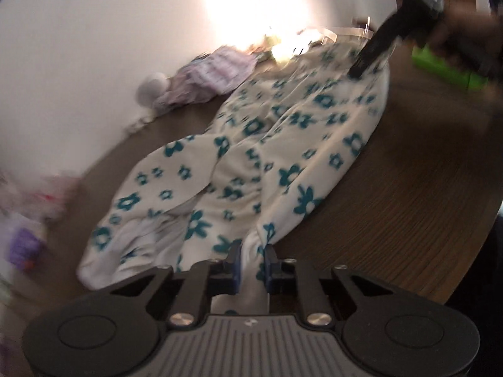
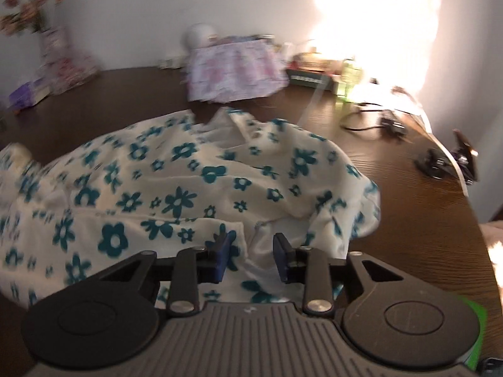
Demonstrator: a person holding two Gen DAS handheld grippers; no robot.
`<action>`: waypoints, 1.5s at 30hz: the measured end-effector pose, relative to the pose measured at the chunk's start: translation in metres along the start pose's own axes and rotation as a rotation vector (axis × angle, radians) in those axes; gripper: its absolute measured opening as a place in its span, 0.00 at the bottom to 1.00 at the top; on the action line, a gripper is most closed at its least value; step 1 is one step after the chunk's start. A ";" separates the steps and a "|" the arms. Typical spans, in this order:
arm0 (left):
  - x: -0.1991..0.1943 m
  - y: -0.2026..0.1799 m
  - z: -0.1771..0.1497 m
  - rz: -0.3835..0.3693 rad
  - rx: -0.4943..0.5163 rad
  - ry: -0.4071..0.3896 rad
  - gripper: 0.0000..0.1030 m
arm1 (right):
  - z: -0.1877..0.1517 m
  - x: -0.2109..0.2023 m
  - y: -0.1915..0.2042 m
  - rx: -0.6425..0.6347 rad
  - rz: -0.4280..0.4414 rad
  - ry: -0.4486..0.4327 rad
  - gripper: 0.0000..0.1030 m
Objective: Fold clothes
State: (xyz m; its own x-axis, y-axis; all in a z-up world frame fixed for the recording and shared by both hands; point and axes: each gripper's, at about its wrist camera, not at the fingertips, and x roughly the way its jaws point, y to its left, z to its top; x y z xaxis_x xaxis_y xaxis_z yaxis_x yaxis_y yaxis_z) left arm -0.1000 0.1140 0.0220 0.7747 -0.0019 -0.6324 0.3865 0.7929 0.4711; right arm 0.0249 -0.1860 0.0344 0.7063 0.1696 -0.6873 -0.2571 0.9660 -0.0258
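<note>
A cream garment [image 1: 283,132] printed with teal flowers lies crumpled along the dark wooden table [image 1: 408,188]. My left gripper [image 1: 254,260] is shut on a white fold at the garment's near end. In the left wrist view my right gripper [image 1: 358,70] comes down from the upper right and touches the garment's far end. In the right wrist view the same garment [image 2: 157,188] fills the middle. There my right gripper [image 2: 251,254] stands open, with white fabric bunched between and under its blue pads [image 2: 221,260].
A folded pink cloth [image 2: 232,72] and a white ball [image 2: 198,36] sit by the back wall. A vase of flowers [image 2: 53,47] stands back left, cables [image 2: 377,119] and a black clip [image 2: 449,163] lie right. The table edge [image 2: 481,220] curves close on the right. A green object [image 1: 440,66] is nearby.
</note>
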 end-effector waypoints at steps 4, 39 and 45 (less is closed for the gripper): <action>0.012 0.042 -0.027 0.132 -0.042 0.068 0.14 | -0.025 -0.016 0.039 -0.097 0.103 0.012 0.27; 0.035 0.134 0.037 -0.491 -0.215 -0.105 0.00 | -0.046 -0.083 0.051 -0.032 0.339 -0.197 0.07; -0.074 0.105 0.000 -0.457 -0.329 -0.302 0.00 | -0.066 -0.128 0.039 -0.093 0.353 -0.243 0.03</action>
State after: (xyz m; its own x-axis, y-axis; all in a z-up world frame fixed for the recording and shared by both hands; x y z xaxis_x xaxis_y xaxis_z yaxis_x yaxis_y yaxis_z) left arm -0.1162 0.1975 0.1183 0.6934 -0.5176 -0.5012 0.5743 0.8172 -0.0493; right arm -0.1192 -0.1833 0.0739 0.6963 0.5378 -0.4754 -0.5611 0.8208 0.1068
